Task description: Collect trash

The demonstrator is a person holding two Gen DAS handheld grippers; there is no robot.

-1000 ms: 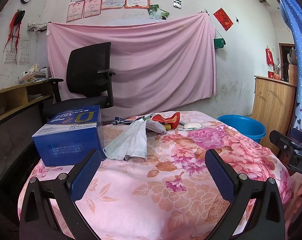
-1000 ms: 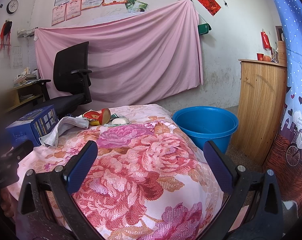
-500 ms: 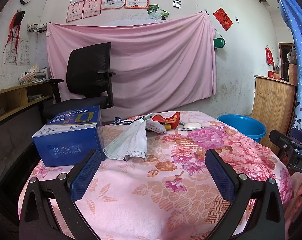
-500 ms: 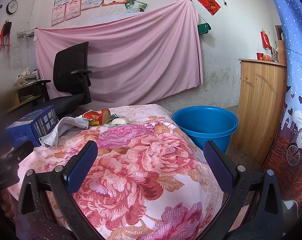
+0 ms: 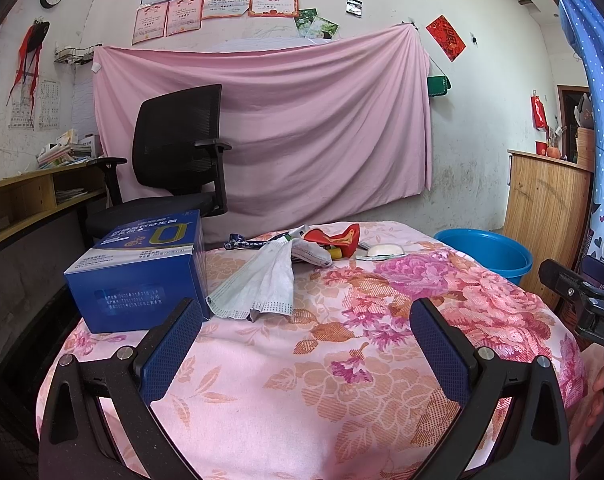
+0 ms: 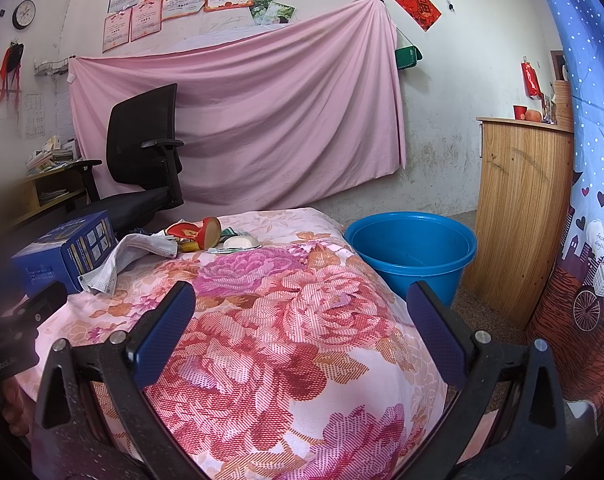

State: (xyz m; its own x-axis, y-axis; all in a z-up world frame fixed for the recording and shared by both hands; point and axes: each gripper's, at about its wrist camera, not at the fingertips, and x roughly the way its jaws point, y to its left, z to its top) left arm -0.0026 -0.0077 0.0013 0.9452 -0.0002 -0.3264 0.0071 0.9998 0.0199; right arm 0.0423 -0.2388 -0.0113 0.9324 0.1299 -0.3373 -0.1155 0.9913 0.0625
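Note:
Trash lies on the floral tablecloth (image 5: 302,380): a used face mask (image 5: 262,284) next to a blue box (image 5: 138,272), a red cup-like wrapper (image 5: 338,238), a small white packet (image 5: 382,250) and a dark wrapper (image 5: 242,244) at the far side. The mask (image 6: 118,256), box (image 6: 62,256), red wrapper (image 6: 202,232) and white packet (image 6: 240,243) also show in the right wrist view. A blue bucket (image 6: 412,254) stands on the floor to the right of the table. My left gripper (image 5: 306,320) is open and empty, short of the mask. My right gripper (image 6: 302,308) is open and empty over the table's right part.
A black office chair (image 5: 174,168) stands behind the table. A wooden cabinet (image 6: 522,208) is beyond the bucket, a blue curtain (image 6: 590,160) at the far right. A wooden shelf (image 5: 30,200) runs along the left wall. A pink sheet (image 5: 282,128) hangs behind.

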